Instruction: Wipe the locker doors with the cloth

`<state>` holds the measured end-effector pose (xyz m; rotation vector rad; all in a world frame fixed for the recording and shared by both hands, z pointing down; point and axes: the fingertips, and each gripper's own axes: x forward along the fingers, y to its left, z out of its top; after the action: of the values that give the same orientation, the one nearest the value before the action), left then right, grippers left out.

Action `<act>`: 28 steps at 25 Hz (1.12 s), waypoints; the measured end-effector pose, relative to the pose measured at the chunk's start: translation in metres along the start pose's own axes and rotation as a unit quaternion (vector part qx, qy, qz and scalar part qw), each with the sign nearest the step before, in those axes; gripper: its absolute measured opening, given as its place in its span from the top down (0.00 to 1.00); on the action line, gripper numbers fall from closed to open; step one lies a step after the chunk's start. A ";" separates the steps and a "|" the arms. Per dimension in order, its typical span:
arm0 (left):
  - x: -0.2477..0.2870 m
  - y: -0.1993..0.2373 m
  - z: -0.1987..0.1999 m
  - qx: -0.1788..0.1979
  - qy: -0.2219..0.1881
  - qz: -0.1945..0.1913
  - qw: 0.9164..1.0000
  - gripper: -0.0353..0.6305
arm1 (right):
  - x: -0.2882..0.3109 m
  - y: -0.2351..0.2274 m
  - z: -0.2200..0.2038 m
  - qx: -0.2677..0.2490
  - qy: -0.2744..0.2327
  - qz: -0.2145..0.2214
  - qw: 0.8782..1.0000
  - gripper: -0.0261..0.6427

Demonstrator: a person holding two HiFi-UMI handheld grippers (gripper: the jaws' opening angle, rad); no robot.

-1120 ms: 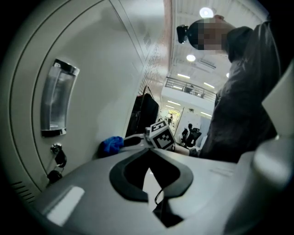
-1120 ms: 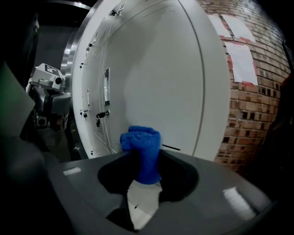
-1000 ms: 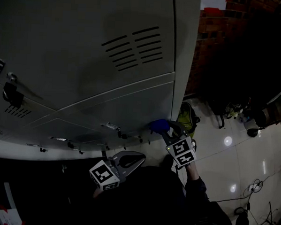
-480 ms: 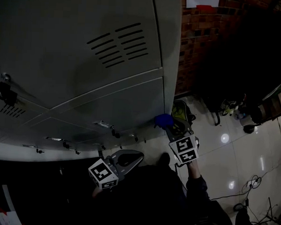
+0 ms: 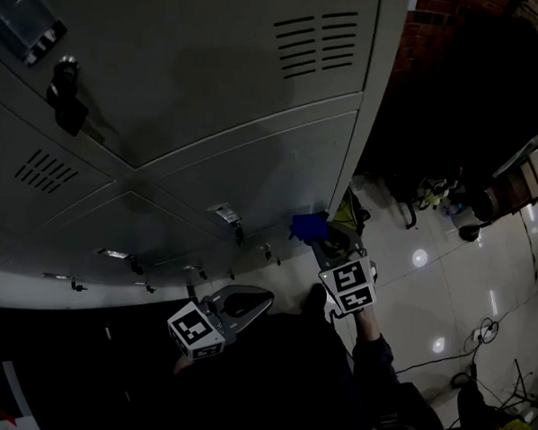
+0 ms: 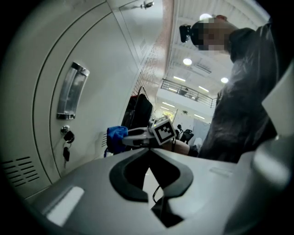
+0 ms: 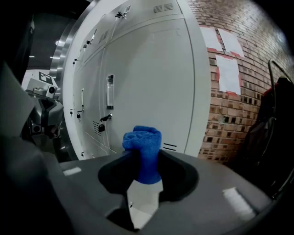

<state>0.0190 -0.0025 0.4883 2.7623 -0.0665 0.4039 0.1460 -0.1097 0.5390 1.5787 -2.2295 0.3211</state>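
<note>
Grey locker doors [image 5: 213, 90] fill the upper left of the head view and stand pale in the right gripper view [image 7: 147, 69]. A folded blue cloth [image 7: 143, 147] is pinched upright in my right gripper [image 7: 143, 156], which is shut on it. In the head view that cloth [image 5: 309, 226] sits at the lower right corner of the locker bank, just ahead of the right gripper [image 5: 321, 242]; whether it touches the door I cannot tell. My left gripper [image 5: 254, 299] hangs lower and to the left, away from the doors, shut with nothing in it [image 6: 149, 150].
A padlock [image 5: 64, 100] and keys [image 6: 67, 137] hang from door latches. A brick wall [image 7: 229, 92] with paper sheets [image 7: 227, 69] stands right of the lockers. A yellow-green bag [image 5: 352, 214] lies on the glossy floor [image 5: 445, 291], with cables [image 5: 478, 336] farther right.
The head view has swung, so the locker doors sit differently in frame. The right gripper with the cloth stays by the lockers' lower right corner. The left gripper has hardly moved.
</note>
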 end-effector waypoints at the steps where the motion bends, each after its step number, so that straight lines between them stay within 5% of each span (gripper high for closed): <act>1: -0.009 -0.001 -0.003 0.002 -0.001 -0.003 1.000 0.95 | -0.001 0.010 0.001 0.001 0.001 -0.002 1.000 0.78; 18: -0.137 -0.005 -0.062 -0.005 -0.001 -0.015 1.000 0.95 | 0.032 0.163 0.007 0.011 -0.003 0.000 1.000 0.78; 28: -0.155 0.019 -0.056 0.000 0.021 0.009 1.000 0.95 | 0.089 0.179 0.000 0.038 -0.008 0.025 0.999 0.78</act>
<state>-0.1467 -0.0017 0.5008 2.7541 -0.0804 0.4662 -0.0485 -0.1249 0.5841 1.5706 -2.2981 0.4129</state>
